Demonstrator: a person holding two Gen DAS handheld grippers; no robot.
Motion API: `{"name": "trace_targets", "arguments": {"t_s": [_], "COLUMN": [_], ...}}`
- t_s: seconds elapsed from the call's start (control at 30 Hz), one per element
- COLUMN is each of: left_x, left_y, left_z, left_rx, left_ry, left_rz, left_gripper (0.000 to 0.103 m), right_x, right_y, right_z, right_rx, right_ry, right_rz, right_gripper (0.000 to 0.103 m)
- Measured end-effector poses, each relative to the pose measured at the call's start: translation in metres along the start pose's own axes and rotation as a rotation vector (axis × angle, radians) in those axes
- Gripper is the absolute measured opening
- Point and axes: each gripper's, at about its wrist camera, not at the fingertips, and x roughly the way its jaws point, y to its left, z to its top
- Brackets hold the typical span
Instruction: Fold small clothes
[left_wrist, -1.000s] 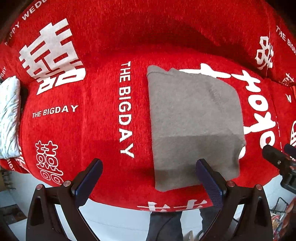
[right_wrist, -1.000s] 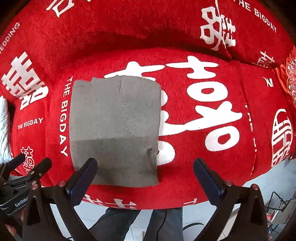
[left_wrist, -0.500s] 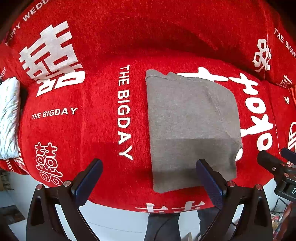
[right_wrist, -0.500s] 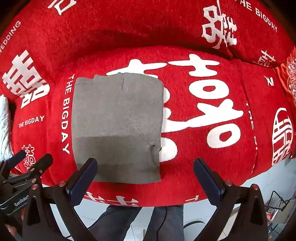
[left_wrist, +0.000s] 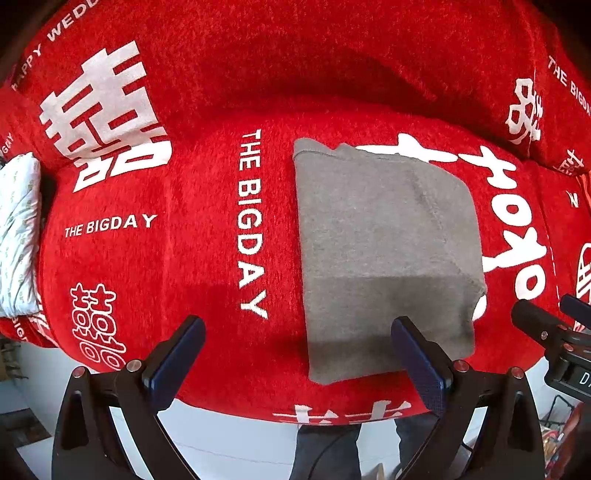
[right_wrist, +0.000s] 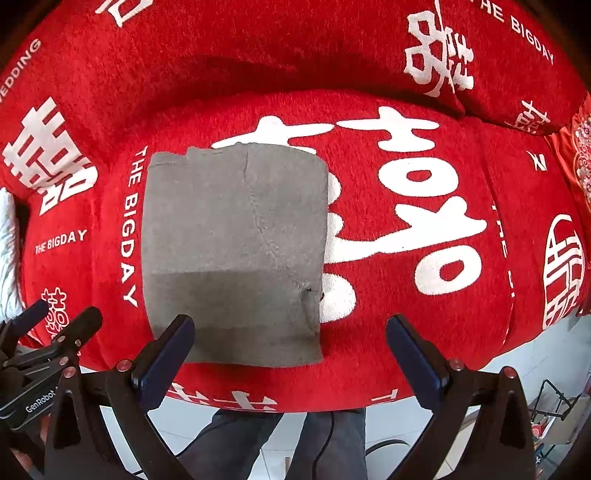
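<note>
The small grey knitted garment (left_wrist: 384, 251), already folded into a rectangle, lies near the front edge of the red printed sofa cushion (left_wrist: 184, 258), long axis running front to back, so both the left hand-held gripper (left_wrist: 295, 354) and right hand-held gripper (right_wrist: 288, 354), jaws apart and empty, probably need only one last fold or nothing.

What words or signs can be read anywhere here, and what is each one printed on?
"THE BIGDAY": white letters on the red sofa cover, beside the grey folded garment, and again at its left.
"WEDDING", cut off at the frame edge: the cover's backrest.
Large white double-happiness characters: same cover.
"GenRobot": the left gripper body, seen in the right wrist view.
"D" plus cut-off letters: the right gripper body, unreadable.
</note>
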Motion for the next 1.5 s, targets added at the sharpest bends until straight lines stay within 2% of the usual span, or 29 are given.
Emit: {"name": "trace_targets", "arguments": {"t_s": [1.5], "left_x": [-0.0025], "left_y": [-0.0010], "left_z": [0.0049], "left_rx": [0.006], "left_ry": [-0.009], "left_rz": [0.001], "left_gripper": [0.101], "right_x": [-0.0007], "right_y": [0.0025], "right_z": [0.0040], "right_rx": [-0.030], "right_ry": [-0.003], "right_rz": [-0.021], "right_gripper": [0.103]}}
